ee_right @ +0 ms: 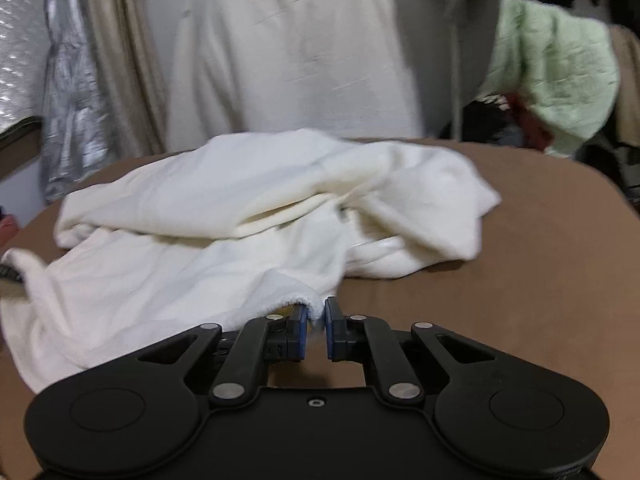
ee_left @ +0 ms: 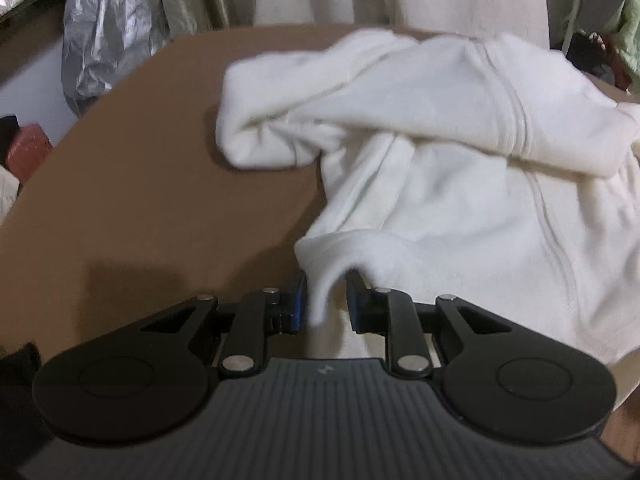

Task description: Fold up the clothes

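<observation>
A white fleece garment [ee_left: 440,152] lies crumpled on the brown table [ee_left: 152,184], a sleeve folded across its body. My left gripper [ee_left: 326,284] is shut on the garment's near hem, with a fold of cloth between its blue pads. In the right wrist view the same white garment [ee_right: 248,216] spreads over the left and middle of the brown table [ee_right: 520,272]. My right gripper [ee_right: 316,312] is shut on another near corner of the hem, the cloth pinched between its pads.
Behind the table a chair draped in a white cover [ee_right: 292,56] stands close. Silver plastic sheeting [ee_left: 104,32] and beige curtains hang at the left. A green towel [ee_right: 556,68] hangs at the right over dark clutter. Bare tabletop shows right of the garment.
</observation>
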Available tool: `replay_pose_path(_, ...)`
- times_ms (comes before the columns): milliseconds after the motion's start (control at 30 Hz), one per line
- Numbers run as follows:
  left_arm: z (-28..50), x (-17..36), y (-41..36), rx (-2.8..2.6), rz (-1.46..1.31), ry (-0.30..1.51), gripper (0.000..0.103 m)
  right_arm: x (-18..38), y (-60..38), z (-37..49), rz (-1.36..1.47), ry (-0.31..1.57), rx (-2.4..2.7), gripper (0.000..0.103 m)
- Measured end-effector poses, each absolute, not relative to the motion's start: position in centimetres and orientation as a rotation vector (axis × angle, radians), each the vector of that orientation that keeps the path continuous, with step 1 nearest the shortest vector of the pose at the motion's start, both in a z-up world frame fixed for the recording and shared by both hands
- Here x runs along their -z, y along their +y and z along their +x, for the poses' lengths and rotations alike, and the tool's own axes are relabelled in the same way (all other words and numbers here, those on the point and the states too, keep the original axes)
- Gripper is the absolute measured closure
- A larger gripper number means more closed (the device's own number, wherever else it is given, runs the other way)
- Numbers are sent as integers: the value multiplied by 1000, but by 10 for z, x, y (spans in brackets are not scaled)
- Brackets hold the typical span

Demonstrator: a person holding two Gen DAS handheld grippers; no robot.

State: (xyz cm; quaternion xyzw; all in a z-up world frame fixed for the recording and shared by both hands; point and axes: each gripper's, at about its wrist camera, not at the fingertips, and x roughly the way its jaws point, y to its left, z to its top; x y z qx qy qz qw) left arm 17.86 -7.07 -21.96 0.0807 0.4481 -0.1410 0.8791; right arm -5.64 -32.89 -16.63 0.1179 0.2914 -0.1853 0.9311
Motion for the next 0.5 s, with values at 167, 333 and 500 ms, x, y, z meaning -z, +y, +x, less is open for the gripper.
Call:
replay_pose_path(167,183,221,-60,374,59,984,60,160,-329,-63,151,611,519,96)
replay_pose_path(333,179,244,-82,339,287,1017,29,156,-331,-64,127,598,542,95)
replay_pose_path(500,161,274,-119,306,654,961,19,167,-344,-59,219,659,554,93)
